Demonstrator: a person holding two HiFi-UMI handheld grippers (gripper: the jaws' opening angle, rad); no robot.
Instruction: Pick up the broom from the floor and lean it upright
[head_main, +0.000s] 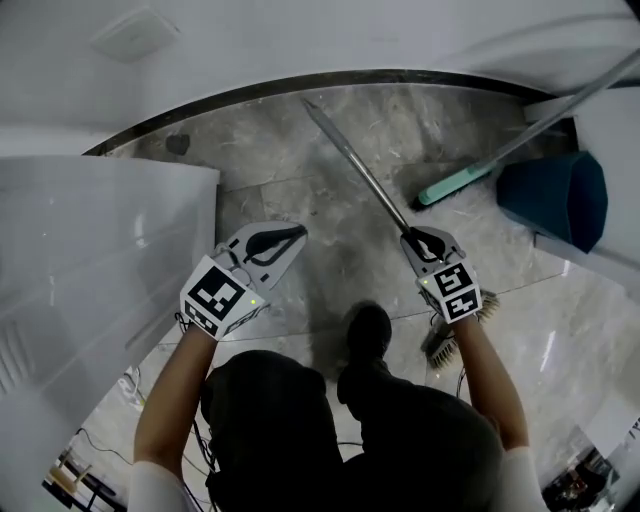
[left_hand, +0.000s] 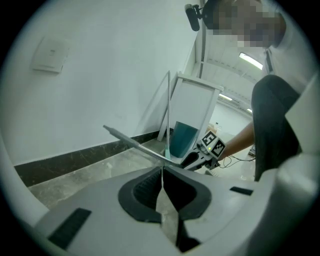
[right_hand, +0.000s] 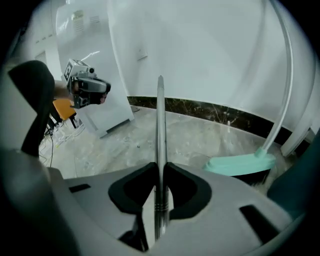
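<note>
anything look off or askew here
Only the broom: it's tilted, not upright, metal handle clamped in the right gripper, bristles low by the person's shoe, while the teal broom leans against the wall.

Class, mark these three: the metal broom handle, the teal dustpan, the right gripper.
metal broom handle (head_main: 355, 165): head view, middle of the shaft.
teal dustpan (head_main: 558, 200): head view, its outer wall.
right gripper (right_hand: 160, 169): right gripper view, between its fingertips.

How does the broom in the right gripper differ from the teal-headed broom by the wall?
The held broom has a shiny metal handle and straw-coloured bristles; the teal broom has a pale handle and teal head. The held broom is clamped by the right gripper; the teal broom leans untouched beside a dark teal dustpan. Both have long, thin handles.
</note>
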